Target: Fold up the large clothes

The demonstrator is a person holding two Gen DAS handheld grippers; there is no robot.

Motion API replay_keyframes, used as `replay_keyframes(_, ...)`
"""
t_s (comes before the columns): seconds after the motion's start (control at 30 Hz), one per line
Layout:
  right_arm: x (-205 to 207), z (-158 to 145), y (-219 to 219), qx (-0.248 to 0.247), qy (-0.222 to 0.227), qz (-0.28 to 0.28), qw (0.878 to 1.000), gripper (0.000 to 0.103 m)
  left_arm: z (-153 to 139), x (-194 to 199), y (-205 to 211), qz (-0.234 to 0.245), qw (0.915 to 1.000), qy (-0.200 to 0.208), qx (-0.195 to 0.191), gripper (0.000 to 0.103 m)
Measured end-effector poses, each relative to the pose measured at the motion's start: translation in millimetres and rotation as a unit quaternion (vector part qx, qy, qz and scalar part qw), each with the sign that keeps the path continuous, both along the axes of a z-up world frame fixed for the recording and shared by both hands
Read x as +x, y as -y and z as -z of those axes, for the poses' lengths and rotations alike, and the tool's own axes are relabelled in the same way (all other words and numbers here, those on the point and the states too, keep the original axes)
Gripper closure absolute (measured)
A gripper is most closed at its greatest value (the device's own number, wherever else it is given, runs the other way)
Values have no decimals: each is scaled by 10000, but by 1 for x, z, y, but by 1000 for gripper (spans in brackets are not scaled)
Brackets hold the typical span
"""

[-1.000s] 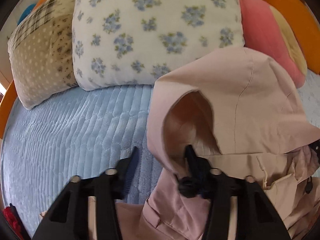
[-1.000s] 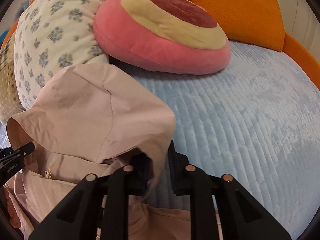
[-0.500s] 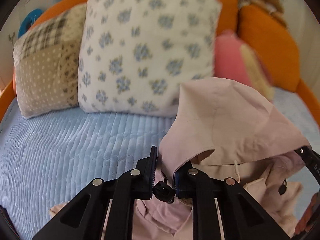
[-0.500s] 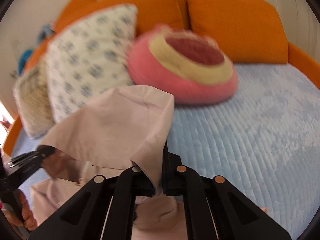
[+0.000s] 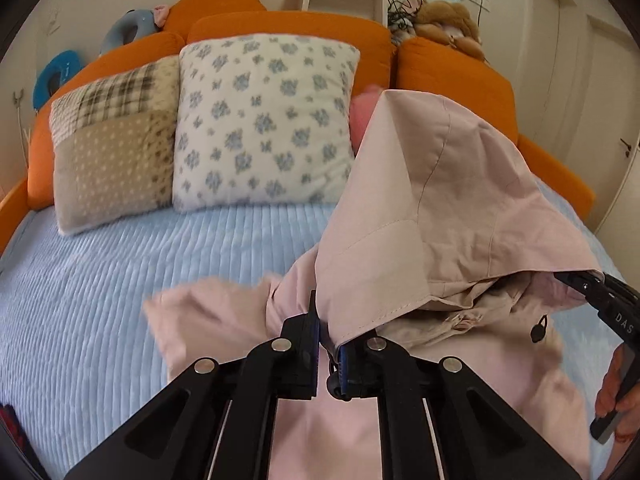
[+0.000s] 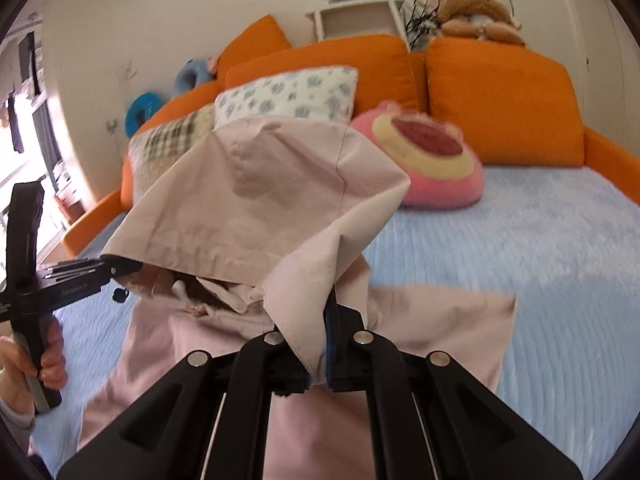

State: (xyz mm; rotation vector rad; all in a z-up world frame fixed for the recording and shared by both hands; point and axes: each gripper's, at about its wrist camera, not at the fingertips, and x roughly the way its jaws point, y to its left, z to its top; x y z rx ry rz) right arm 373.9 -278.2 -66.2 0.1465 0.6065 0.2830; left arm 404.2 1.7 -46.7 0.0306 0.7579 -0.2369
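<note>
A pale pink hooded jacket (image 5: 460, 380) lies on a light blue bed cover (image 5: 120, 280). Its hood (image 5: 440, 200) is lifted off the bed and stretched between both grippers. My left gripper (image 5: 327, 344) is shut on the hood's left rim. My right gripper (image 6: 322, 356) is shut on the hood's right rim (image 6: 308, 304). The hood (image 6: 260, 192) hangs above the jacket body (image 6: 420, 328), with a sleeve spread to each side. Each gripper also shows in the other's view: the right one (image 5: 576, 280), the left one (image 6: 120, 266).
A floral pillow (image 5: 264, 120) and a patchwork pillow (image 5: 112, 140) lean on orange cushions (image 6: 504, 104) at the bed's head. A round pink cushion (image 6: 432, 160) lies behind the hood. A shelf and a plush toy (image 6: 476, 12) stand beyond the bed.
Both grippers closed on the hood's rim and lifted it up and back from the pillows. The jacket body and sleeves have come into view below.
</note>
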Motion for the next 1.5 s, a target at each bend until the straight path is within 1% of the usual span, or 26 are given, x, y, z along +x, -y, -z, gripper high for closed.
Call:
replay_keyframes(0.1, -27, 22, -6, -245, -74, -49, 9997, 98, 26, -28, -7, -27, 9997, -149, -177, 91)
replay_keyframes(0.2, -48, 49, -12, -427, -184, -73, 9989, 98, 57, -48, -8, -67, 9995, -254, -173, 90)
replay_keyframes(0.3, -54, 84, -15, -527, -502, -26, 9973, 98, 96, -51, -10, -135, 9974, -653, -257, 90)
replay_keyframes(0.4, -47, 117, -21, -804, -891, -8, 9928, 97, 127, -48, -5, -204, 9964, -829, 2, 90)
replay_keyframes(0.43, -49, 122, -23, -933, -882, 10, 9917, 97, 131, -50, -4, -209, 9965, -804, 50, 89)
replay_keyframes(0.5, -54, 121, -30, -1223, -815, 1, 9891, 96, 130, -55, -4, -189, 9969, -755, 90, 88)
replay_keyframes(0.53, -60, 117, -34, -1383, -763, 14, 9874, 92, 128, -58, -4, -174, 9970, -744, 104, 85)
replay_keyframes(0.6, -68, 112, -35, -1479, -733, 26, 9863, 76, 122, -70, -8, -148, 9971, -745, 23, 78)
replay_keyframes(0.63, -76, 108, -34, -1515, -737, 15, 9857, 59, 118, -76, -11, -132, 9972, -738, 10, 74)
replay_keyframes(0.67, -83, 105, -32, -1503, -727, -8, 9860, 40, 116, -83, -13, -108, 9973, -729, -10, 66)
replay_keyframes(0.7, -92, 100, -30, -1496, -668, -14, 9865, 34, 112, -91, -17, -117, 9974, -709, 7, 63)
replay_keyframes(0.73, -103, 97, -27, -1529, -599, 22, 9864, 33, 107, -96, -20, -119, 9975, -700, -21, 61)
replay_keyframes(0.83, -137, 77, -17, -1486, -393, 136, 9880, 33, 93, -115, -30, -113, 9971, -733, -176, 59)
replay_keyframes(0.9, -155, 55, -11, -1488, -117, 204, 9886, 33, 83, -124, -35, -129, 9967, -768, -248, 57)
replay_keyframes(0.93, -160, 46, -13, -1500, -32, 156, 9886, 32, 79, -129, -35, -146, 9966, -773, -261, 51)
replay_keyframes(0.97, -161, 36, -16, -1517, 46, 96, 9884, 32, 76, -134, -35, -134, 9967, -762, -254, 41)
replay_keyframes(1.0, -160, 29, -21, -1486, 107, 11, 9888, 31, 74, -142, -33, -98, 9971, -727, -215, 36)
replay_keyframes(1.03, -155, 26, -23, -1436, 97, -82, 9896, 31, 73, -148, -31, -73, 9973, -704, -184, 28)
replay_keyframes(1.07, -152, 26, -33, -1374, 30, -310, 9900, 32, 75, -153, -30, -16, 9972, -720, -192, 27)
replay_keyframes(1.13, -149, 28, -46, -1305, -8, -507, 9901, 32, 80, -161, -29, -68, 9969, -770, -166, 27)
replay_keyframes(1.27, -133, 28, -79, -1056, -20, -679, 9921, 32, 93, -170, -34, -123, 9948, -982, -232, 29)
replay_keyframes(1.33, -125, 33, -96, -1164, -23, -764, 9902, 32, 100, -174, -35, -154, 9942, -1040, -221, 29)
replay_keyframes(1.4, -113, 43, -108, -1166, -225, -856, 9892, 33, 107, -174, -36, -159, 9933, -1126, -211, 29)
replay_keyframes(1.43, -103, 51, -112, -1158, -378, -841, 9890, 44, 112, -174, -36, -180, 9923, -1207, -231, 29)
replay_keyframes(1.47, -94, 61, -115, -1205, -552, -787, 9880, 60, 115, -174, -36, -209, 9917, -1250, -233, 29)
replay_keyframes(1.5, -87, 69, -118, -1268, -689, -779, 9865, 67, 118, -174, -36, -220, 9915, -1266, -222, 29)
